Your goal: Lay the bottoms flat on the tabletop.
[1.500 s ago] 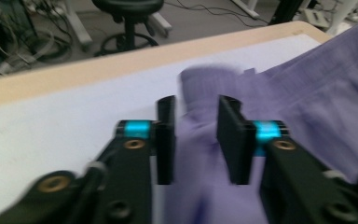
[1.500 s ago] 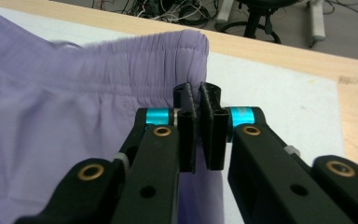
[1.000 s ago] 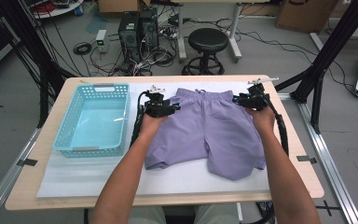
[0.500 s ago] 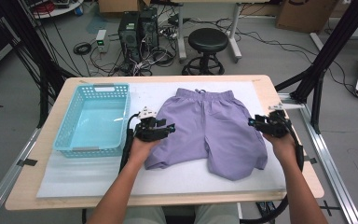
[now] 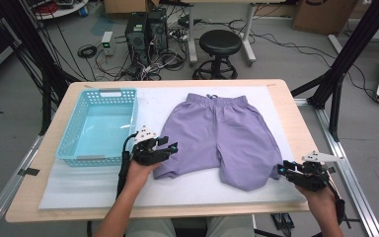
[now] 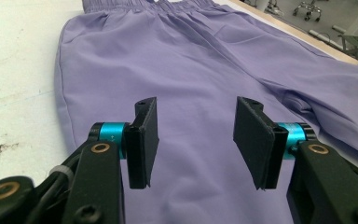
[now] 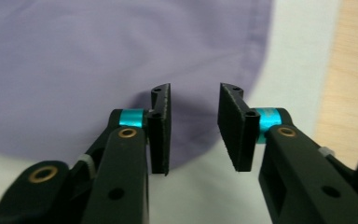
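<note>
A pair of purple shorts (image 5: 224, 138) lies flat on the white mat (image 5: 94, 183), waistband at the far side and legs toward me. My left gripper (image 5: 170, 144) hovers open at the hem of the left leg. In the left gripper view the left gripper (image 6: 198, 102) has its jaws wide apart over the purple shorts (image 6: 191, 56). My right gripper (image 5: 281, 169) stands open just right of the right leg's hem. In the right gripper view the right gripper (image 7: 196, 91) has just closed a little above the hem of the purple shorts (image 7: 74, 70), with nothing between its pads.
A teal plastic basket (image 5: 72, 132) sits empty at the left of the table, beside my left hand. The wooden table edge (image 5: 296, 113) runs along the right of the mat. A black stool (image 5: 220, 43) and computer towers stand beyond the far edge.
Both hands have drawn back from the waistband toward me. The left gripper came to the left leg's hem; the right gripper swung out to the near right corner.
</note>
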A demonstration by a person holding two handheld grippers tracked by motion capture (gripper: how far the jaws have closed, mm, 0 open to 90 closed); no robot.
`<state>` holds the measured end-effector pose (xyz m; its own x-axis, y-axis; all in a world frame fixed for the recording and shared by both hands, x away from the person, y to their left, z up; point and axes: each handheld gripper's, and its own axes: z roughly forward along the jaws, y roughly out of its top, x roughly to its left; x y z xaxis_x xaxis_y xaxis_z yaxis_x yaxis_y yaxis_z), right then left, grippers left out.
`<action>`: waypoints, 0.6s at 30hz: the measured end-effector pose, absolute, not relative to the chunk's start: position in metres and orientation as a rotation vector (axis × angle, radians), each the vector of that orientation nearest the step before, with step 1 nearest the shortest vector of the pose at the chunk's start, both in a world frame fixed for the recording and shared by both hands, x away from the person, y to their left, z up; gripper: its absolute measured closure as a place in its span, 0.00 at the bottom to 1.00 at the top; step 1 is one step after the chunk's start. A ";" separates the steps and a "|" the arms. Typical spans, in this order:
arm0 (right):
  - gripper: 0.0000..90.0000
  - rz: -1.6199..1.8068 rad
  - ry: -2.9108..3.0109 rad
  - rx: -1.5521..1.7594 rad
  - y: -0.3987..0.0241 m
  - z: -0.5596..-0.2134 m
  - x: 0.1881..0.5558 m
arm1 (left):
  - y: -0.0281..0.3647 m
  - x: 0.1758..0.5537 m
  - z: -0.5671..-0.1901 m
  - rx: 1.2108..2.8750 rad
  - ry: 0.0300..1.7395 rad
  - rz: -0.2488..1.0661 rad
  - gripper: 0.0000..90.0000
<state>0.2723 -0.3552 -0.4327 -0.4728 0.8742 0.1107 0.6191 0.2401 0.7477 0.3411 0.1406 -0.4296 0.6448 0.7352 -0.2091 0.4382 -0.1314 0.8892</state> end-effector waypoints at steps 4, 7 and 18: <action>0.74 0.971 2.261 1.369 -0.346 -0.440 0.269 | 0.142 0.337 -0.431 1.767 0.947 0.336 0.55; 0.98 0.937 2.287 1.322 -0.345 -0.444 0.268 | 0.143 0.336 -0.432 1.766 0.947 0.331 0.55; 0.78 0.983 2.111 1.400 -0.366 -0.423 0.260 | 0.145 0.330 -0.433 1.765 0.942 0.328 0.56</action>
<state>0.2598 -0.3659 -0.4226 -0.4039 0.9141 0.0362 0.6163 0.2426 0.7492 0.3305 0.1448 -0.4326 0.6509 0.7284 -0.2139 0.4378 -0.1300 0.8896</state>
